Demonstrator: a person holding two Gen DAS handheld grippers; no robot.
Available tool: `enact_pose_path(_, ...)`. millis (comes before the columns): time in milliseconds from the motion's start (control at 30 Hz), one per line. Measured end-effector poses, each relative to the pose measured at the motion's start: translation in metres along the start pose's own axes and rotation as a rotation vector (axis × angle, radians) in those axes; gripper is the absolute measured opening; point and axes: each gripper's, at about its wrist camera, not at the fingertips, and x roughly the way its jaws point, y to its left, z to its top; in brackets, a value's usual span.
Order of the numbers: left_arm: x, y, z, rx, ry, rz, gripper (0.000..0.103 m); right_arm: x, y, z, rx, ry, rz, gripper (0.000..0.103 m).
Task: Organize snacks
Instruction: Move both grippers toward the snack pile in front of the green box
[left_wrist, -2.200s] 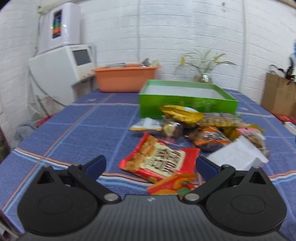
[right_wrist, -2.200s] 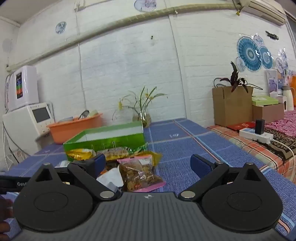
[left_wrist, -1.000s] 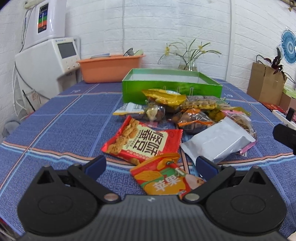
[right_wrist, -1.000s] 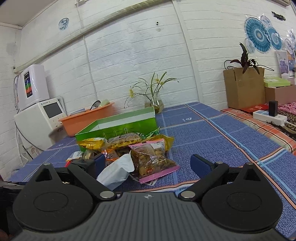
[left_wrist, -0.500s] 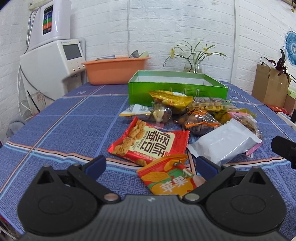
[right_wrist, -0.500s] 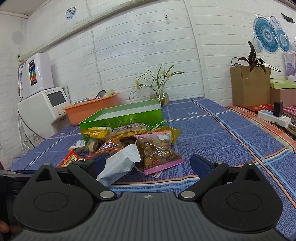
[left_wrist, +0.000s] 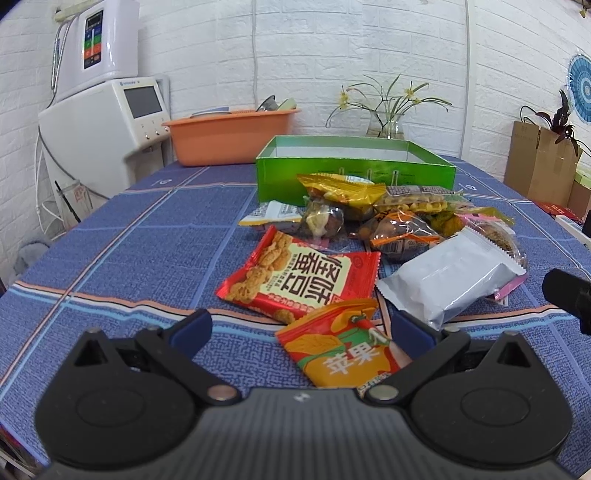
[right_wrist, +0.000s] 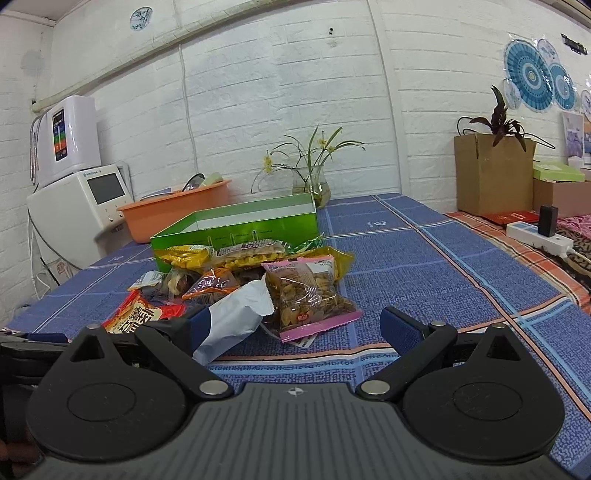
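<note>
A pile of snack packets lies on the blue checked tablecloth before an empty green box (left_wrist: 354, 173), also in the right wrist view (right_wrist: 236, 229). Nearest my open left gripper (left_wrist: 301, 332) are an orange-red packet (left_wrist: 343, 347) and a red biscuit packet (left_wrist: 303, 277); a silver packet (left_wrist: 450, 280) lies right of them. My right gripper (right_wrist: 295, 328) is open and empty, just short of the silver packet (right_wrist: 236, 314) and a pink-edged nut packet (right_wrist: 306, 295). Part of the right gripper (left_wrist: 569, 291) shows at the left wrist view's right edge.
An orange tub (left_wrist: 229, 136) stands behind the box at the left, next to a white appliance (left_wrist: 107, 110). A glass vase with flowers (right_wrist: 310, 181) stands at the table's back. A cardboard box with a plant (right_wrist: 491, 170) and a power strip (right_wrist: 539, 232) are off to the right.
Both grippers have drawn nearer the snack pile. The left view has swung right so the orange-red packet lies between its fingers. Both stay open; no packet has moved.
</note>
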Motion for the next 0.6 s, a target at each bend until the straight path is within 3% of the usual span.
enact_pose_path(233, -0.002, 0.002, -0.002, 0.002, -0.001, 0.001, 0.103, -0.003, 0.000, 0.000, 0.035, 0.021, 0.070, 0.103)
enact_pose_path(400, -0.009, 0.006, -0.004, 0.000, -0.008, 0.012, 0.103, -0.013, 0.006, 0.003, 0.005, -0.010, 0.064, 0.103)
enact_pose_path(600, -0.013, 0.010, 0.012, -0.012, -0.038, 0.036, 0.103, -0.010, 0.010, 0.021, -0.040, -0.022, 0.120, 0.103)
